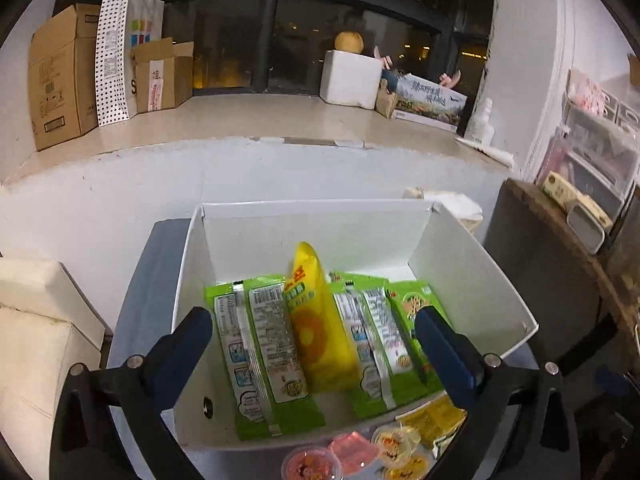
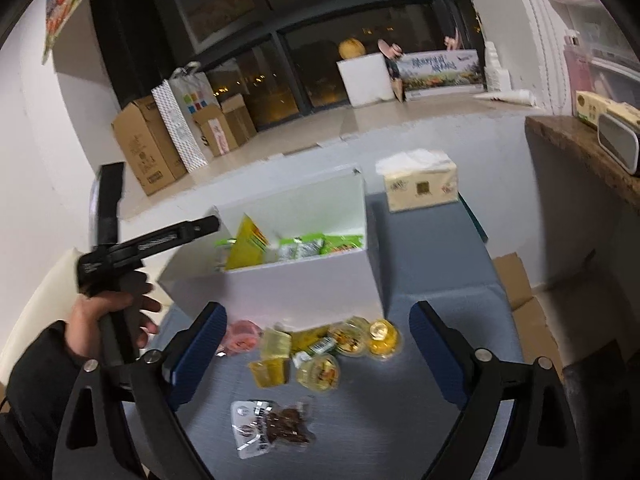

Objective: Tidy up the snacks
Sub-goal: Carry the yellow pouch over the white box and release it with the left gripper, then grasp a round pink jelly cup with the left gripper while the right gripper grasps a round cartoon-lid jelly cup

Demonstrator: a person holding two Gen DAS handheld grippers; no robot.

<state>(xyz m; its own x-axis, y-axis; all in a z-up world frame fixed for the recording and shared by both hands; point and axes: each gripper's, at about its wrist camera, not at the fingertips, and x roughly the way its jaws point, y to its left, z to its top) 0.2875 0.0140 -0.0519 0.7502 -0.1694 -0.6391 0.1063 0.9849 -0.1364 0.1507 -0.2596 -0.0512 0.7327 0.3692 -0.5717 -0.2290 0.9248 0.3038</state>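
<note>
The white box (image 1: 256, 240) is sitting open on the grey table (image 2: 432, 280), and the snacks already inside it are standing on edge in a row — green packets (image 1: 260, 344) to either side and a yellow packet (image 1: 320, 320) leaning between them, probably so that more can be slotted in beside them. The left gripper (image 1: 316, 344) is hovering over the near wall of the box, tilted down into it, with its blue fingers (image 1: 444, 348) spread wide and nothing between them; the yellow packet is lying free below, not pinched. In the right wrist view the person's left hand (image 2: 116, 320) is wrapping the handle of that gripper, a dark sleeve (image 2: 36, 368) behind it, and the tool is reaching toward the box from the left.

The right gripper (image 2: 316, 352) is hanging above the loose snacks in front of the box, angled down at them, its fingers (image 2: 200, 344) also standing wide apart and holding nothing. Under it are lying several jelly cups (image 2: 384, 336), a pink cup (image 2: 240, 336), small yellow sachets (image 2: 272, 360) and, nearer the camera, a clear bag of brown jerky-like pieces (image 2: 272, 428). These are still outside the box, so the sorting looks partly done. A tissue pack (image 2: 420, 184) is sitting on the far side of the table, beside the box.
</note>
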